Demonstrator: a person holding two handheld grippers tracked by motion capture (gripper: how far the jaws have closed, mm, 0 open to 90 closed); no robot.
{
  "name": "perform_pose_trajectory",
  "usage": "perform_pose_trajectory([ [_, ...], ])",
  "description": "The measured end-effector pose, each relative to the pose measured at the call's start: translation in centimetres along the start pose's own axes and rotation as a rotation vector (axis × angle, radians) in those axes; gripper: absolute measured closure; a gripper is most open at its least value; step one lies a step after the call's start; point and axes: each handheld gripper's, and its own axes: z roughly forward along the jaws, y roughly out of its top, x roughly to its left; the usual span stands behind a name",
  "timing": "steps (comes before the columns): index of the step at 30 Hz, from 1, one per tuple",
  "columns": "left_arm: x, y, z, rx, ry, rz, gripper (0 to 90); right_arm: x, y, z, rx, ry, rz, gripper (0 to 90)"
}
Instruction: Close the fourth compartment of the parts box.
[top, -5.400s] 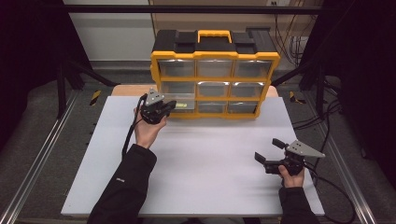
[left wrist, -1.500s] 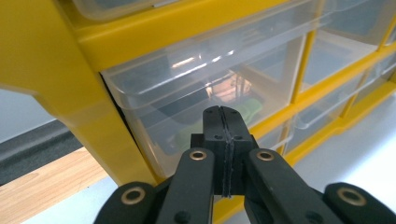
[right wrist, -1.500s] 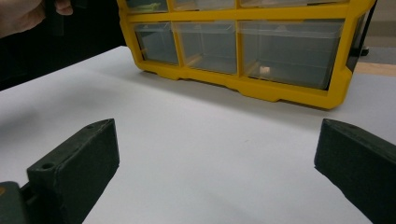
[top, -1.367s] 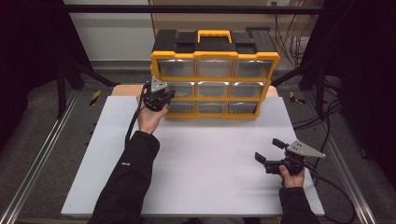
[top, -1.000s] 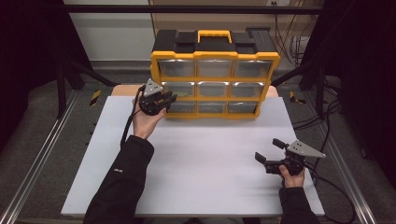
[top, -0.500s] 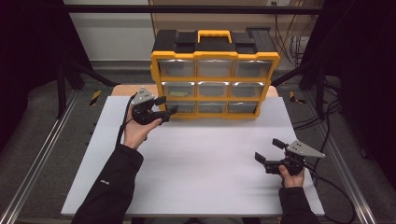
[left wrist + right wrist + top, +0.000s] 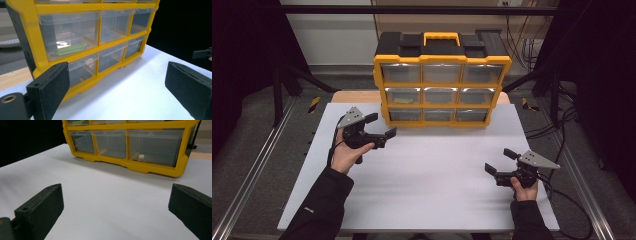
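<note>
Black sleeves [image 7: 319, 202], black cabled grippers with grey plates [image 7: 350, 118].

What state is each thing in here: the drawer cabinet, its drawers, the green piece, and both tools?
Drawer cabinet: upright at the table's far edge.
Drawers: all pushed in.
Green piece: lying inside the middle-left drawer.
Left tool: jaws just opened, nothing between them.
Right tool: open, empty.

Drawer cabinet [image 7: 442, 80] at upper centre of desk [image 7: 427, 195]; left hand-held gripper [image 7: 381, 126] just left, right hand-held gripper [image 7: 500, 161] lower right.
</note>
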Motion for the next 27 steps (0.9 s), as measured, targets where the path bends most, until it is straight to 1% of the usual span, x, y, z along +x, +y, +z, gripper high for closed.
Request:
perform_pose_trajectory([
  [5, -0.2, -1.4, -1.1, -0.02, 0.0, 0.008, 4.0, 0.0, 0.0, 0.0, 0.002, -0.003, 0.0, 0.5],
  [7, -0.2, -2.0, -1.5, -0.034, 0.002, 0.001, 4.0, 0.0, 0.0, 0.0, 0.004, -0.001, 0.005, 0.5],
  [11, -0.1, -3.1, -2.3, -0.047, 0.017, -0.001, 3.9, 0.0, 0.0, 0.0, 0.003, -0.002, 0.002, 0.5],
  [14, -0.2, -4.1, -3.0, -0.053, 0.03, 0.011, 3.8, 0.0, 0.0, 0.0, 0.002, -0.002, 0.0, 0.5],
  [15, -0.1, -4.4, -3.3, -0.057, 0.034, 0.009, 4.0, 0.0, 0.0, 0.0, 0.004, -0.002, 0.003, 0.5],
  [19, 0.1, -5.8, -4.0, -0.057, 0.053, 0.003, 3.8, 0.0, 0.0, 0.0, 0.004, -0.001, 0.006, 0.5],
  [21, 0.1, -6.3, -4.4, -0.061, 0.068, 0.008, 3.6, 0.0, 0.0, 0.0, 0.005, -0.001, 0.004, 0.5],
  [23, 0.2, -6.7, -4.7, -0.066, 0.072, 0.0, 3.9, 0.0, 0.0, 0.1, 0.005, 0.0, 0.003, 0.5],
  [24, 0.3, -6.9, -4.8, -0.065, 0.075, -0.004, 3.9, 0.0, 0.0, 0.1, 0.004, 0.0, 0.003, 0.5],
  [25, 0.4, -7.1, -4.9, -0.054, 0.081, -0.004, 3.8, 0.0, 0.0, 0.1, 0.005, 0.0, 0.003, 0.5],
  [27, 0.5, -7.4, -5.0, -0.058, 0.086, -0.005, 4.0, 0.0, 0.0, 0.1, 0.007, -0.001, 0.003, 0.5],
])
